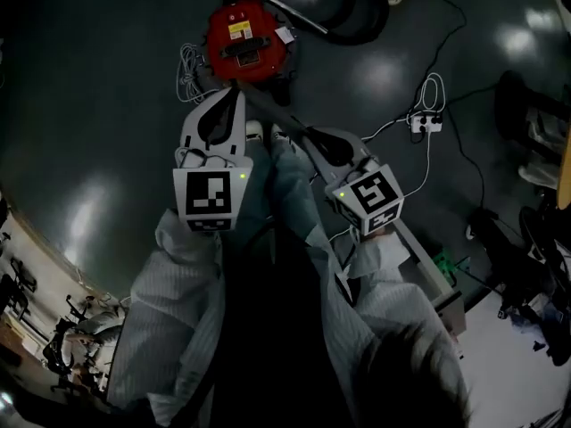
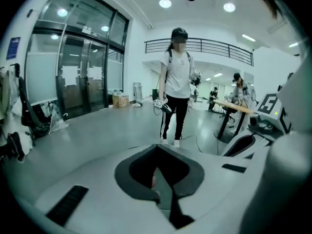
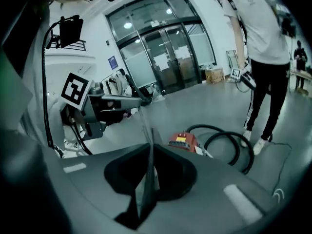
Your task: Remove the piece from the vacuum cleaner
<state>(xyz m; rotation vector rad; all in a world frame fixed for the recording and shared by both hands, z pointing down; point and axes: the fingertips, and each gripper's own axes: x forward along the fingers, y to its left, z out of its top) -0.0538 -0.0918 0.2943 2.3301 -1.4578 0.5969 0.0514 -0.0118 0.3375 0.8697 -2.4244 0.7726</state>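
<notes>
The red vacuum cleaner (image 1: pixel 241 41) stands on the dark floor ahead; it also shows in the right gripper view (image 3: pixel 184 141) with its black hose (image 3: pixel 222 140). A long grey wand (image 1: pixel 419 261) runs from the cleaner back toward me on the right. My right gripper (image 1: pixel 290 132) is shut on the wand (image 3: pixel 145 179), which stands as a thin strip between its jaws. My left gripper (image 1: pixel 236 96) is shut, its tip beside the wand's end near the cleaner. In its own view the left gripper (image 2: pixel 158 179) has its jaws together and I cannot tell whether they pinch anything.
A white cable coil (image 1: pixel 189 69) lies left of the cleaner and a power strip (image 1: pixel 426 123) with cords lies to the right. A person (image 2: pixel 176 82) stands a few steps off, and others sit by a table (image 2: pixel 236 108). Glass doors (image 3: pixel 165 57) lie beyond.
</notes>
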